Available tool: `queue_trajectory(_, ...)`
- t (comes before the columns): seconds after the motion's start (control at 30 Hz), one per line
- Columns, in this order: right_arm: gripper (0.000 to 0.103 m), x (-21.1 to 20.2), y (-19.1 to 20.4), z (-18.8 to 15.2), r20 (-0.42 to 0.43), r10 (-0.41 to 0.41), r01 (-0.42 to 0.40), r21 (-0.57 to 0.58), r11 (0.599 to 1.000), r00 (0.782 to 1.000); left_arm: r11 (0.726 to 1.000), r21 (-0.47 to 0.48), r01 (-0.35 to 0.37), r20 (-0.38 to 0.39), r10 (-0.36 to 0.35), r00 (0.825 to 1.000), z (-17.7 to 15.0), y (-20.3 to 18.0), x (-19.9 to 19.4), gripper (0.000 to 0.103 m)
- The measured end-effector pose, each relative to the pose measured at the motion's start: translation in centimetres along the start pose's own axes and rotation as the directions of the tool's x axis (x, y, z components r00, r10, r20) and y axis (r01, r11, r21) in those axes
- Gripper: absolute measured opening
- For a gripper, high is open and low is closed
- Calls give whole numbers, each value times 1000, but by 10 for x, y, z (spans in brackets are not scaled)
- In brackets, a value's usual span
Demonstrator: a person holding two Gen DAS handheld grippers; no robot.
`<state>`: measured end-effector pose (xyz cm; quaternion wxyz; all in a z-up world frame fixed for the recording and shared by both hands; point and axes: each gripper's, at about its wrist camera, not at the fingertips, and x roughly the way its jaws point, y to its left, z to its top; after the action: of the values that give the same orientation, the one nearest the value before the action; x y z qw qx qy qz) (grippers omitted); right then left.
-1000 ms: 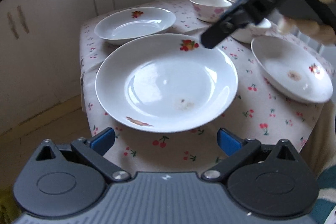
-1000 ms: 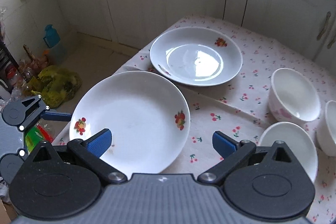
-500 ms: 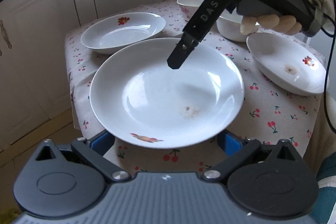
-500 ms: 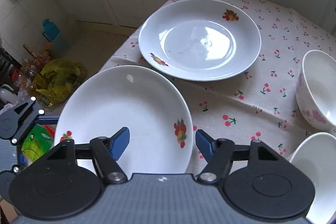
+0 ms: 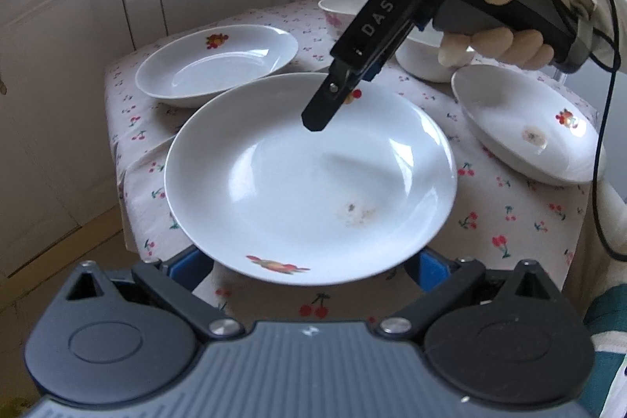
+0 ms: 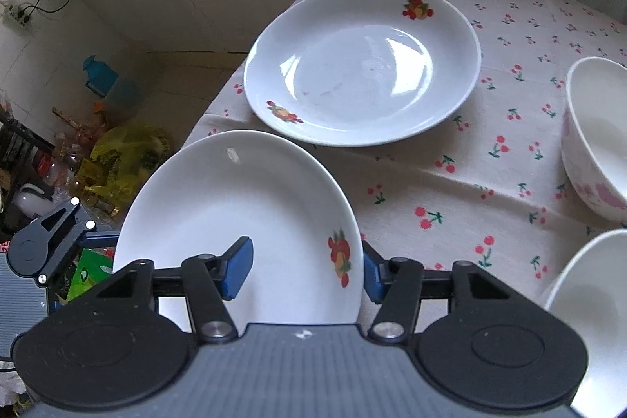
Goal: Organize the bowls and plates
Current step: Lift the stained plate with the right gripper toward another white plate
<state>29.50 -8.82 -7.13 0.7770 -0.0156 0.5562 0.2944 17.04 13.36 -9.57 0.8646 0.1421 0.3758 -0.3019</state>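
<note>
Large white plate (image 5: 309,179) at the near corner of the cherry-print tablecloth (image 5: 509,218), its near rim overhanging the cloth's edge. Left gripper (image 5: 313,265): held level and low at that rim, blue fingers (image 5: 188,267) spread wide to either side of the plate, largely hidden beneath it; contact cannot be told. Right gripper (image 6: 305,269): descends steeply from above the plate's far rim, held by a gloved hand (image 5: 505,22); one blue pad lies over the plate's inner face and the other outside the rim, straddling it, not clearly pressed together. Second plate (image 5: 217,63) lies beyond the large plate; third plate (image 5: 525,128) to its right; bowls (image 5: 423,57) behind the right gripper.
</note>
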Motion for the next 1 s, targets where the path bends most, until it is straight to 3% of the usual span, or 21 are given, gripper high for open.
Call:
queue_trajectory(0.4,63,-18,-15,-10,11,-42,42,21,999,999,999,7,44,3,-44,999,10,-12,11,101)
queue_trajectory(0.77,65,-14,-14,-11,7,-42,42,17,999,999,999,14,41,1,-41,999,8,-12,14,101)
queue_trajectory(0.87,72,-15,-14,-13,21,-27,27,23,999,999,999,16,32,5,-32,999,8,-14,12,102)
queue_trajectory(1.0,91,-33,-2,-18,93,-42,44,-23,999,995,1000,32,2,-10,-2,1000,3,-22,2,102)
